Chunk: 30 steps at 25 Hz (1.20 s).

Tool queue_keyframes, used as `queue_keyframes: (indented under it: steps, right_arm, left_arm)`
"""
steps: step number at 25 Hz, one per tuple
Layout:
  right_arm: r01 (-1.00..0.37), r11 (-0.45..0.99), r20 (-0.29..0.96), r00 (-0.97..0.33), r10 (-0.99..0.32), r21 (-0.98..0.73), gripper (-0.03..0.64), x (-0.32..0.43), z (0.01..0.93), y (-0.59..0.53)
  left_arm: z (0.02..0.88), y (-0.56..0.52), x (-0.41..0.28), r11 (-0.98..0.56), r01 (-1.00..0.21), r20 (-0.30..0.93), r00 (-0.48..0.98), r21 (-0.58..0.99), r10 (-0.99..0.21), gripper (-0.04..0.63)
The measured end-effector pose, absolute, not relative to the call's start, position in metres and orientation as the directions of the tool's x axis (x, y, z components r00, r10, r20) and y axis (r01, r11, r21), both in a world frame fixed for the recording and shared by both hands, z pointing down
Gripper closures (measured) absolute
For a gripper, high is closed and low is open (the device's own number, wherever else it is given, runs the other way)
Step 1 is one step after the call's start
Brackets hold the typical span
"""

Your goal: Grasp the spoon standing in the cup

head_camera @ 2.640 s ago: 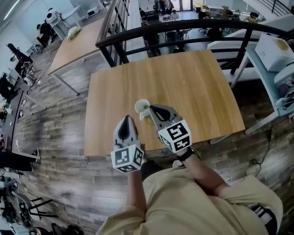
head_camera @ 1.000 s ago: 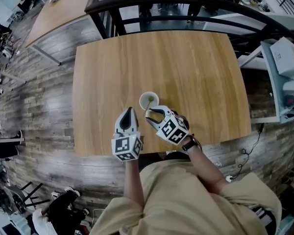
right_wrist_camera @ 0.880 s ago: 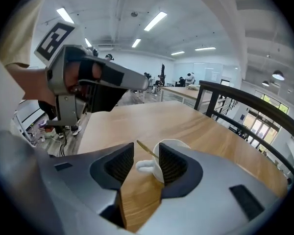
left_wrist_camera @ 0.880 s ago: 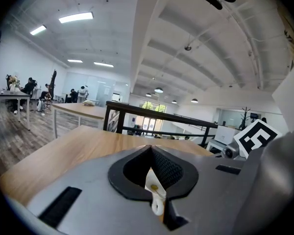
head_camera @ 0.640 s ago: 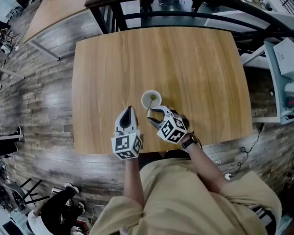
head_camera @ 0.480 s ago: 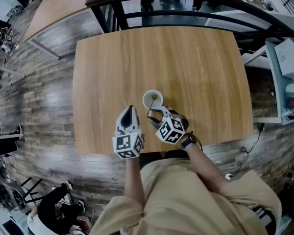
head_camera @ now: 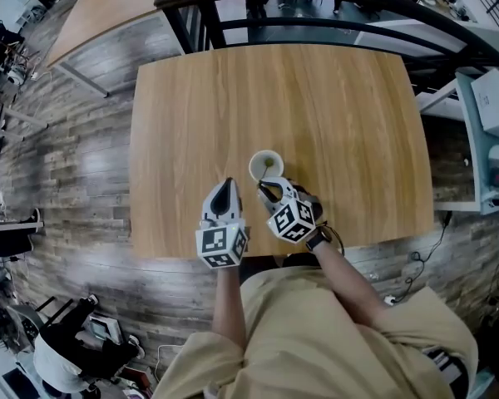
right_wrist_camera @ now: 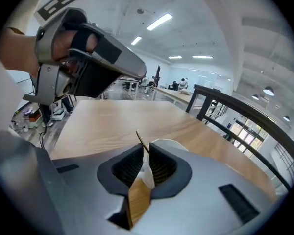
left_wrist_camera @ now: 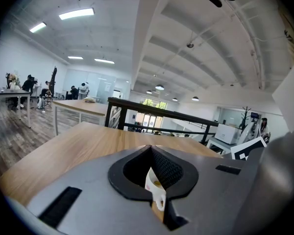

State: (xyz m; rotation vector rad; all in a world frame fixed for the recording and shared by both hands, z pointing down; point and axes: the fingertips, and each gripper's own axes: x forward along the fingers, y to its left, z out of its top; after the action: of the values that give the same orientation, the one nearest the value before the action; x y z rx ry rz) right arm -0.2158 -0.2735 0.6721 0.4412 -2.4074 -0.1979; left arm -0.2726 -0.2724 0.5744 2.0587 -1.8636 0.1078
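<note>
while left gripper (head_camera: 224,184) sits closed, right gripper (head_camera: 264,189), just closing, seemingly clamps spoon (right_wrist_camera: 138,139) in cup (head_camera: 254,167).

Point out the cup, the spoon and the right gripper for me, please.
cup (head_camera: 252,169): head view, left side of its rim.
spoon (right_wrist_camera: 140,138): right gripper view, its thin handle between the jaws.
right gripper (head_camera: 268,189): head view, midway between its jaw tips.

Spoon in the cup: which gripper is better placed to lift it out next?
Right. The right gripper has just closed its fingers on the spoon handle above the cup; the left gripper sits shut and empty near it.
</note>
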Motion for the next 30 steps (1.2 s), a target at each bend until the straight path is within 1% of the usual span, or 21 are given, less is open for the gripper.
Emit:
queue_keyframes:
  steps: [4,8,15,20,30]
  right_arm:
    - [-0.354,0.890,0.544,-0.705,-0.455,0.286,0.593,-0.209,0.656,-0.287]
    - [-0.423,0.874,0.507,-0.713,-0.485,0.241,0.600,-0.206,0.643,-0.292]
    - [-0.471,0.854,0.445,-0.730,-0.519,0.222,0.600,-0.197,0.613,-0.292]
    - [-0.501,0.834,0.369,-0.748,-0.551,0.230,0.600,-0.189,0.574,-0.295]
    - [-0.575,0.792,0.208,-0.765,-0.609,0.205,0.600,-0.150,0.493,-0.282]
  left_arm:
    - [0.570,-0.270,-0.268,-0.082,-0.973,0.289,0.143,0.214,-0.947,0.586]
    - [0.566,-0.265,-0.261,-0.103,-0.973,0.281,0.160,0.208,-0.946,0.586]
    - [0.545,-0.258,-0.253,-0.118,-0.976,0.249,0.162,0.181,-0.955,0.586]
    - [0.525,-0.260,-0.249,-0.125,-0.979,0.210,0.158,0.164,-0.965,0.586]
    - [0.469,-0.248,-0.210,-0.168,-0.980,0.104,0.179,0.102,-0.978,0.586]
